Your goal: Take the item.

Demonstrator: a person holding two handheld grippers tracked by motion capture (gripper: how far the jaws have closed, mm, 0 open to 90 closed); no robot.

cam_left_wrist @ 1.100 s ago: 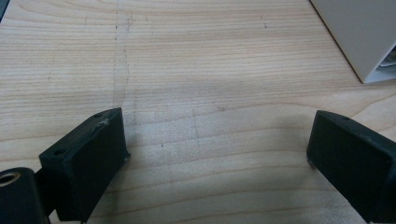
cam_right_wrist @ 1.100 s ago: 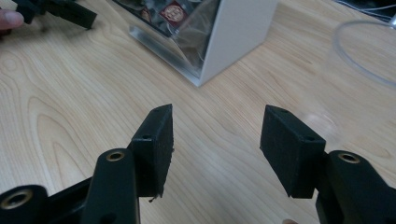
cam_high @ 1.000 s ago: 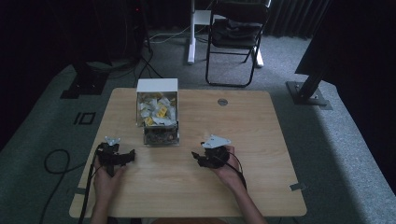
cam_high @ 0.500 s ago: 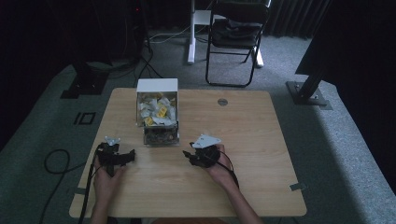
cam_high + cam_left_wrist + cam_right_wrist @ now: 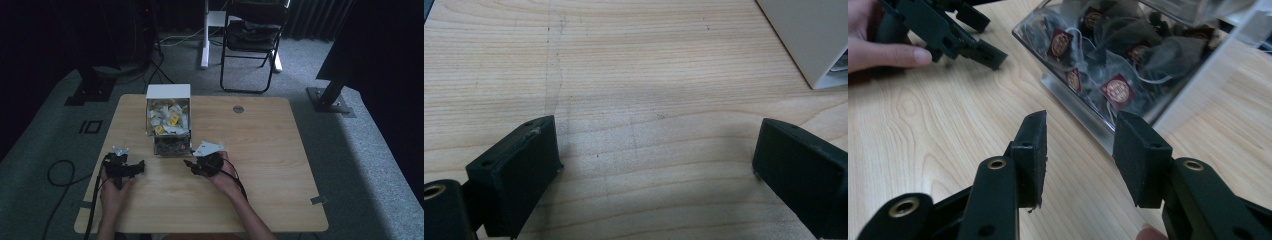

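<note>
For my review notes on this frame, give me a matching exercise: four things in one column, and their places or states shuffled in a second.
Things:
1. left gripper
2. right gripper
3. clear box of tea bags
4. folding chair

Places or states:
A. on the floor beyond the table's far edge
B. jaws spread wide over bare wood
C. on the table, in front of the white box
D. jaws half open, nothing between them, pointed at the tea bags

Pairs: 1-B, 2-D, 3-C, 4-A

2 black grippers: blocky jaws, brass-ringed holes, grey 3-cornered top plates.
</note>
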